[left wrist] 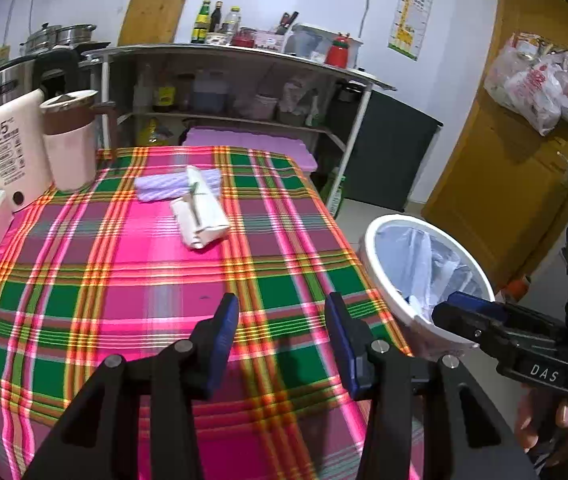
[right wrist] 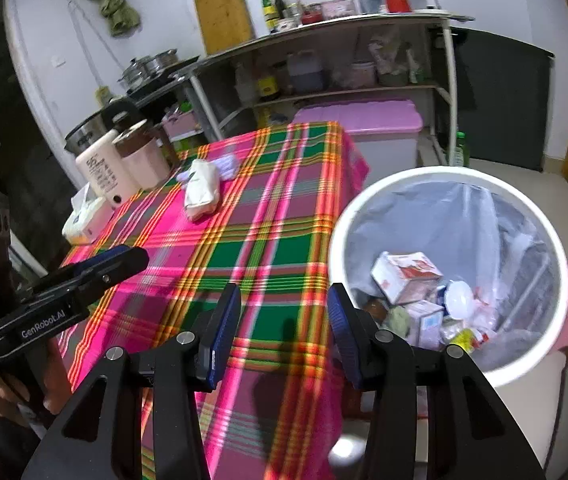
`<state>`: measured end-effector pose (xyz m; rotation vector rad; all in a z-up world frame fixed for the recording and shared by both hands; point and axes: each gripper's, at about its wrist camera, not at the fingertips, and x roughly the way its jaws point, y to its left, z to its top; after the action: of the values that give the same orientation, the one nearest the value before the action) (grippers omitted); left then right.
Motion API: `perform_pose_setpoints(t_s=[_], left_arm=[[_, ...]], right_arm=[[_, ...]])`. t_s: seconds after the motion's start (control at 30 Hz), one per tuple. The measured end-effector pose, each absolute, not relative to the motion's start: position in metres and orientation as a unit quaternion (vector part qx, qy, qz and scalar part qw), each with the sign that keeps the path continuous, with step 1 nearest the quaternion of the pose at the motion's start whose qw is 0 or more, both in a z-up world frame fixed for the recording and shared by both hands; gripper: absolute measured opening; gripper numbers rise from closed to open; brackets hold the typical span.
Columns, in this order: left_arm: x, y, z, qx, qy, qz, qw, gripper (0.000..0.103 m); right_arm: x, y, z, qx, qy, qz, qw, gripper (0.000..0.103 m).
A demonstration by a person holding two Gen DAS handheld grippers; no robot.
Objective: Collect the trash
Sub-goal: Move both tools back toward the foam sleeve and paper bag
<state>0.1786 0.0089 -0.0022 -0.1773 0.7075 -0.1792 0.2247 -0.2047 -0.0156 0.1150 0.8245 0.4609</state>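
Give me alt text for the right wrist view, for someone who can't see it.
An open, empty right claw hangs over the edge of a table with a pink and green plaid cloth, beside a white bin lined with a bag and part full of trash. A white bundle lies farther back on the cloth, and the left claw shows at left.

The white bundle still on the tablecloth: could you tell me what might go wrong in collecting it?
1. The white bundle overlaps a lilac cloth, so a pinch may drag both.
2. The white bin sits beyond the table corner; a carry may drop short.
3. A cream appliance nearby could be knocked.
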Motion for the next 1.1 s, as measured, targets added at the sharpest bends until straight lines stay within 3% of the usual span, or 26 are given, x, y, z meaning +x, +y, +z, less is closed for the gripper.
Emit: perform_pose_setpoints(t_s=[1.1], left_arm=[[0.204,0.115,-0.01,-0.096,0.345,-0.028,0.933,0.047]], right_arm=[[0.338,-0.044,-0.036,-0.017,0.42,0.303,0.855,0.046]])
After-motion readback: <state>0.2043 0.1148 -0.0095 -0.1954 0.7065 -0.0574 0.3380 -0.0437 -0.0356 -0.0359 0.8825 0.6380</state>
